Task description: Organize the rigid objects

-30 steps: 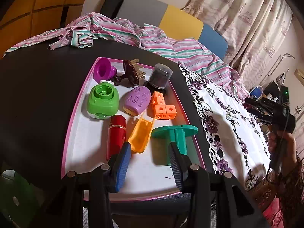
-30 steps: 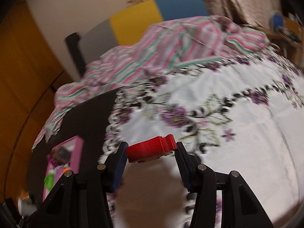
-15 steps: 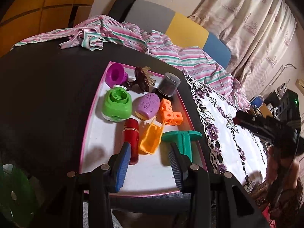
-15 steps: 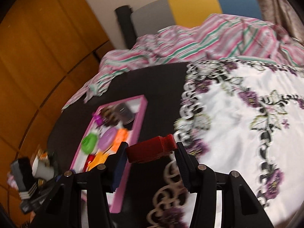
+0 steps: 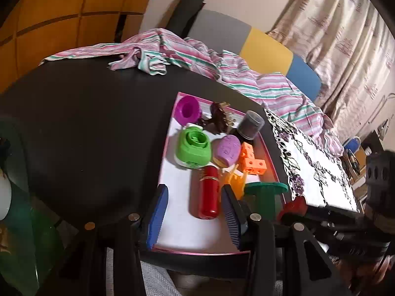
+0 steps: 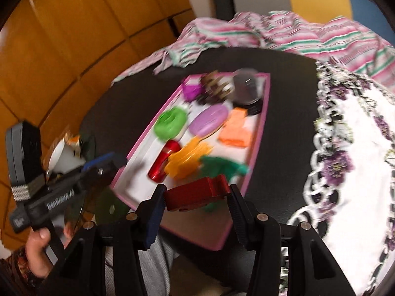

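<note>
A pink-rimmed white tray (image 5: 168,133) on the black table holds several toys: a green round piece (image 5: 193,148), a lilac oval (image 5: 227,149), orange cubes (image 5: 251,160), a red cylinder (image 5: 208,197), a yellow clip (image 5: 234,182) and a green spool (image 5: 266,194). My left gripper (image 5: 195,213) hovers over the tray's near end. Its jaws are opening and nothing is pressed between them. My right gripper (image 6: 196,207) is shut on a red block (image 6: 197,193) above the tray's near right corner (image 6: 219,244). That red block (image 5: 295,206) also shows beside the spool.
A striped cloth (image 5: 172,51) lies along the table's far edge, in front of a grey, yellow and blue chair (image 5: 269,51). A floral white tablecloth (image 5: 318,162) covers the table right of the tray. A purple ring (image 5: 188,109) and a dark cup (image 5: 249,125) stand at the tray's far end.
My right gripper has swung left from over the floral cloth to the tray's near corner, still carrying the red block. My left gripper has shifted left and its jaws have spread wider.
</note>
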